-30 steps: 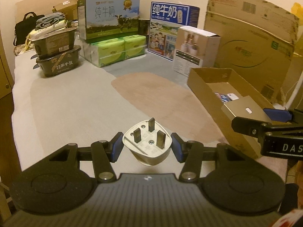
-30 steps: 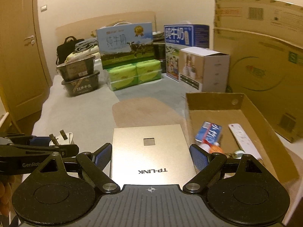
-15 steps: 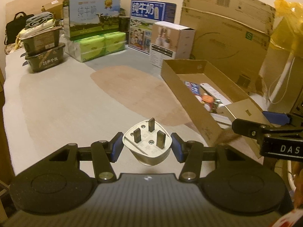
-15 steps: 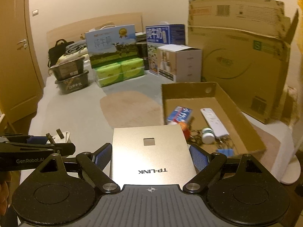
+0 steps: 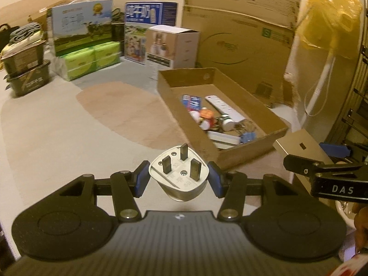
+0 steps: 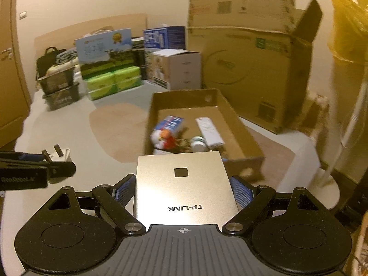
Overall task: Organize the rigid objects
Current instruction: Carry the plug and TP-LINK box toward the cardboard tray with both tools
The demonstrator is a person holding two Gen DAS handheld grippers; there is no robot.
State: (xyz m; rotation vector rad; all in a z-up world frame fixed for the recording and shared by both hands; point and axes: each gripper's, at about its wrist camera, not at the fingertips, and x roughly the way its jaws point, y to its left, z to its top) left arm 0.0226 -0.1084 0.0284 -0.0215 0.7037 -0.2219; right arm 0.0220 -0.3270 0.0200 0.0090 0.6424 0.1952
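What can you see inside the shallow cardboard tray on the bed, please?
Inside the cardboard tray lie a blue-and-red carton, a white remote, a small white-capped jar, red-and-white toys and a blue clip. The tray's near wall hides its front floor.

Warm dim light on cream walls (image 6: 92, 4), a wooden door (image 6: 9, 73) at left, grey-and-tan bedding (image 5: 69, 119).
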